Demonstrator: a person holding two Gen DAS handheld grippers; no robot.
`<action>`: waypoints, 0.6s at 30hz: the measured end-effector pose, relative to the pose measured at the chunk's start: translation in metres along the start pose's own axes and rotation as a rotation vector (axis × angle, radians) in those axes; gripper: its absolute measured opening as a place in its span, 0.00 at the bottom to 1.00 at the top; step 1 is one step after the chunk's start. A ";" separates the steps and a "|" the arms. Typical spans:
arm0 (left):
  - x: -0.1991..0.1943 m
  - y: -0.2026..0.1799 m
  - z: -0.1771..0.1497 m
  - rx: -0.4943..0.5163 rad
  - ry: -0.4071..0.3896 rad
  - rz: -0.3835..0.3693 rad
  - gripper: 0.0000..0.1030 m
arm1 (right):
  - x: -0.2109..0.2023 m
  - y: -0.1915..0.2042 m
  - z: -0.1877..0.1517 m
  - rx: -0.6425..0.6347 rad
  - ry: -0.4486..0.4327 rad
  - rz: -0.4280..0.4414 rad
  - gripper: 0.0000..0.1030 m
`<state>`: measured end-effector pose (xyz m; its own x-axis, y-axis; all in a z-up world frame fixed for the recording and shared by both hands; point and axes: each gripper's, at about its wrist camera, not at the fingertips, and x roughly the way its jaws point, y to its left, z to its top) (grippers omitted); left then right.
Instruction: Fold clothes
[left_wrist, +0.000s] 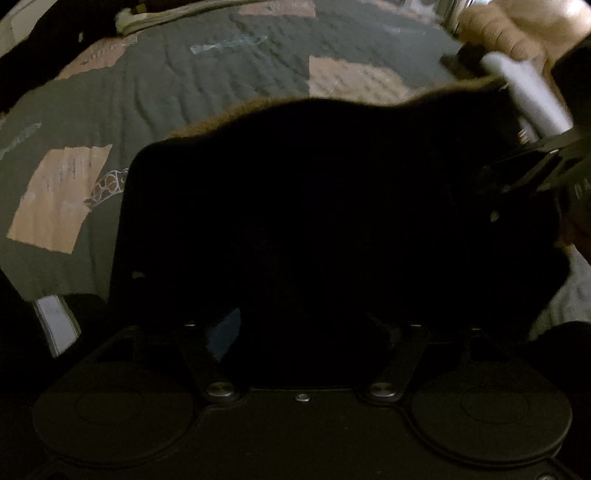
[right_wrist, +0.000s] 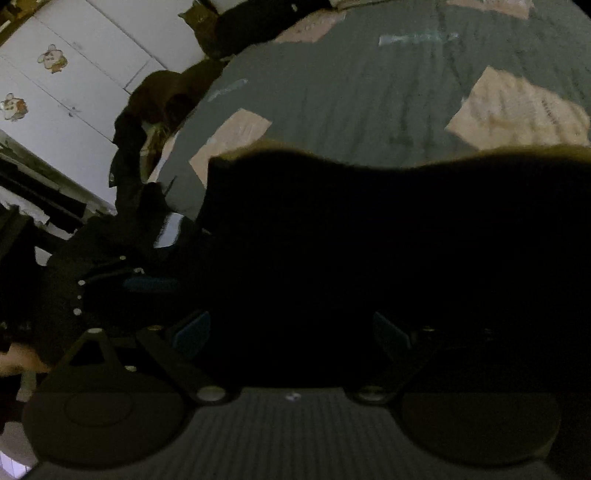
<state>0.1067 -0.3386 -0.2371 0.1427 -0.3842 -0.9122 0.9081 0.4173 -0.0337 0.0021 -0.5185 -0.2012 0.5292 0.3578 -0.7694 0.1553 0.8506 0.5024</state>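
Your left tool (left_wrist: 299, 332) and right tool (right_wrist: 291, 328) each met a dark garment (left_wrist: 332, 221) that hid their tips, so their grip could not be told. The garment hung stretched over the near part of the grey patchwork bed (left_wrist: 207, 81).

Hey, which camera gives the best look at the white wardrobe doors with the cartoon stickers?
The right wrist view. The white wardrobe doors fill its upper left corner, with two cartoon stickers plainly visible. The left wrist view shows nothing of them, only the grey patterned bedspread, the dark garment and the other gripper's hand.
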 end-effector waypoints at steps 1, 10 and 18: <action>0.006 -0.002 0.001 0.010 0.008 0.023 0.77 | 0.008 0.003 0.000 0.000 0.004 -0.004 0.92; 0.033 0.021 -0.019 -0.062 0.036 0.008 0.29 | 0.063 0.026 0.004 -0.023 0.019 -0.051 0.92; 0.017 0.032 -0.026 -0.110 0.012 -0.017 0.20 | 0.088 0.045 0.005 -0.092 0.014 -0.123 0.92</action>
<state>0.1278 -0.3108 -0.2639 0.1224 -0.3826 -0.9158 0.8616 0.4990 -0.0933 0.0603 -0.4505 -0.2443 0.4989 0.2537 -0.8287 0.1411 0.9197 0.3665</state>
